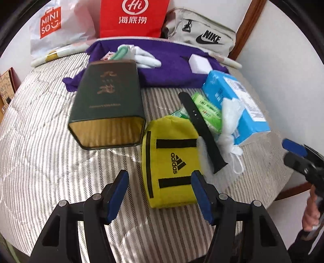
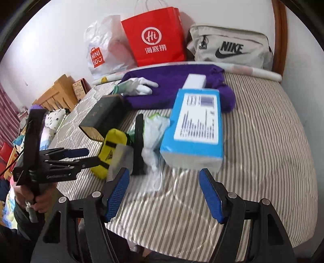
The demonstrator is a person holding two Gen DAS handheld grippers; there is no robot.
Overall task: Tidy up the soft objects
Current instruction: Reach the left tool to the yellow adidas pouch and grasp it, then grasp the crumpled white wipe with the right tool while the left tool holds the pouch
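A yellow Adidas pouch [image 1: 170, 161] [image 2: 111, 145] lies on the striped bed. My left gripper [image 1: 160, 192] [image 2: 89, 156] hovers open over its near end, the right pad at the pouch's edge and the left pad clear of it. Beside the pouch are a black strap [image 1: 202, 131], green tissue packets [image 1: 206, 111], crumpled white wrap [image 1: 230, 129] and a blue tissue pack [image 1: 232, 101] [image 2: 194, 129]. My right gripper [image 2: 164, 192] [image 1: 291, 154] stands open over bare bedding, just short of the blue pack. White gloves [image 1: 145, 56] and a white block [image 1: 199, 64] rest on a purple cloth [image 1: 166, 66].
A dark green tin [image 1: 107, 105] lies on its side, mouth open, left of the pouch. Against the wall stand a white Miniso bag [image 1: 50, 26], a red paper bag [image 1: 133, 18] and a grey Nike bag [image 1: 204, 34]. A wooden bed frame [image 2: 280, 36] borders the right.
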